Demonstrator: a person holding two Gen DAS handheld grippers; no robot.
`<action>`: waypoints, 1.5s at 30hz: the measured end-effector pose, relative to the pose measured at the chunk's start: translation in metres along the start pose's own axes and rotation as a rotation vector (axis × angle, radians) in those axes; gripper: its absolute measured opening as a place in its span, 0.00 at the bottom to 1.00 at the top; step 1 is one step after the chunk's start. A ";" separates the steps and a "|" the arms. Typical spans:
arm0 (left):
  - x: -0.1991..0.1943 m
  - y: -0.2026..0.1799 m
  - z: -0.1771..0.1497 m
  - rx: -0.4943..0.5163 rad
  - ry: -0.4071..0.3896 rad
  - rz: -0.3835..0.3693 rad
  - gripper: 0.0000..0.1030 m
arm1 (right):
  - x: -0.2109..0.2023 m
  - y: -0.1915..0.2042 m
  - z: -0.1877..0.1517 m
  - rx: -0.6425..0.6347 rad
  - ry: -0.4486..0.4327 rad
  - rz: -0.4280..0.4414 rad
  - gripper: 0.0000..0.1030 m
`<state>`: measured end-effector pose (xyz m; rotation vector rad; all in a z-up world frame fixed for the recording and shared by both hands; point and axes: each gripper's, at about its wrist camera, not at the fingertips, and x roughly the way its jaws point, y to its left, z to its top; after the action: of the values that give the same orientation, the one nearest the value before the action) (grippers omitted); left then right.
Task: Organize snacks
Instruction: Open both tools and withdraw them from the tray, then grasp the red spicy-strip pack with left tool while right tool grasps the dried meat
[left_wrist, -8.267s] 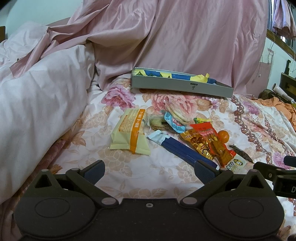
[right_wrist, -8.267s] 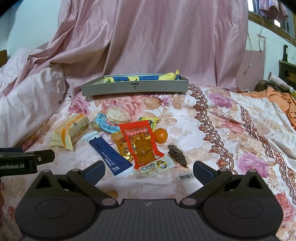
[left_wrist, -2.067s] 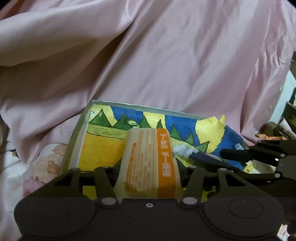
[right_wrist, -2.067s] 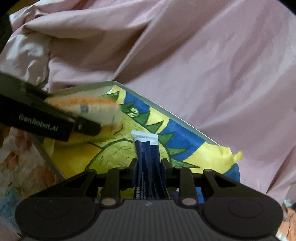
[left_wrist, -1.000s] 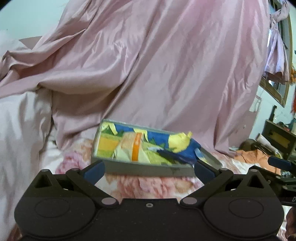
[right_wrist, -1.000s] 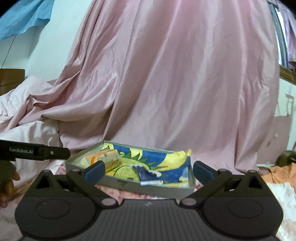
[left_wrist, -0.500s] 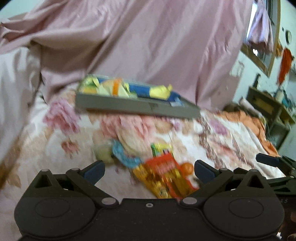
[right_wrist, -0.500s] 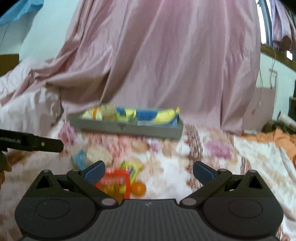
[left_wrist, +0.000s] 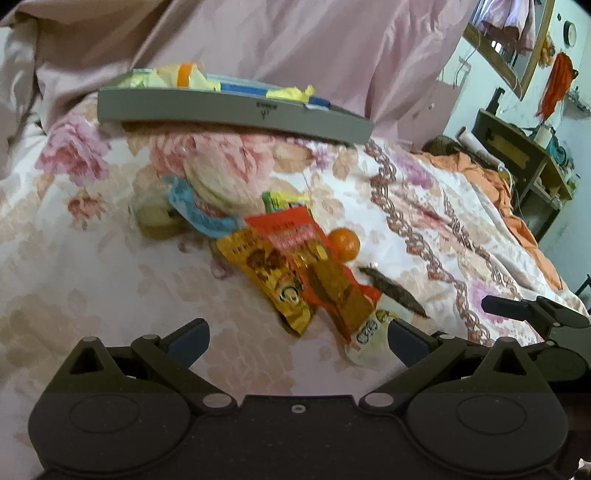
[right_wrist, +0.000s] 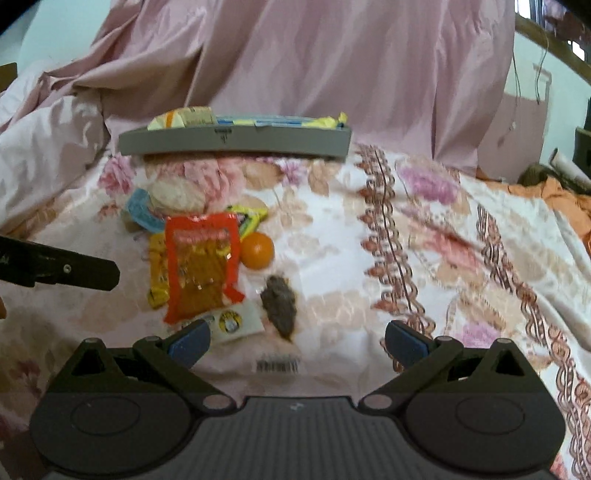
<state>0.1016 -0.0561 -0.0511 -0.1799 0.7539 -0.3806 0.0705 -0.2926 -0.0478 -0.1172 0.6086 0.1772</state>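
A grey tray (left_wrist: 229, 110) (right_wrist: 236, 144) sits at the back of the floral bed; a cream-and-orange packet (right_wrist: 183, 117) and a blue one lie inside. In front lies a heap of snacks: a red packet (left_wrist: 317, 266) (right_wrist: 201, 266), a yellow packet (left_wrist: 269, 273), a round pale packet (left_wrist: 218, 181) with a light-blue wrapper (left_wrist: 199, 210), a small orange (left_wrist: 344, 240) (right_wrist: 257, 250), a dark dried piece (right_wrist: 279, 301) and a white sachet (right_wrist: 234, 322). My left gripper (left_wrist: 297, 339) hangs open just short of the heap. My right gripper (right_wrist: 297, 341) is open too, near the dark piece.
Pink sheets (right_wrist: 295, 66) hang behind the tray and a white quilt (right_wrist: 40, 147) bulges at the left. Orange cloth (left_wrist: 495, 184) and a dark shelf (left_wrist: 517, 151) stand at the right. A barcode label (right_wrist: 275, 366) lies on the bedspread (left_wrist: 74, 280).
Both grippers let go of the cream-and-orange packet and the blue packet in the tray, drew back and dropped low toward the snack heap. Both now stand open with nothing held.
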 end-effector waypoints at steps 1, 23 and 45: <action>0.003 -0.001 -0.001 -0.002 0.010 -0.002 0.99 | 0.001 -0.001 -0.002 0.000 0.007 -0.001 1.00; 0.041 -0.013 -0.007 -0.072 0.061 -0.136 0.99 | 0.013 -0.011 -0.018 0.018 0.046 -0.016 1.00; 0.076 0.021 0.007 -0.358 0.017 -0.412 0.81 | 0.023 -0.007 0.001 0.000 -0.001 -0.087 0.98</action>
<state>0.1630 -0.0670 -0.1001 -0.6761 0.7970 -0.6363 0.0907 -0.2963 -0.0602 -0.1434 0.6017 0.0933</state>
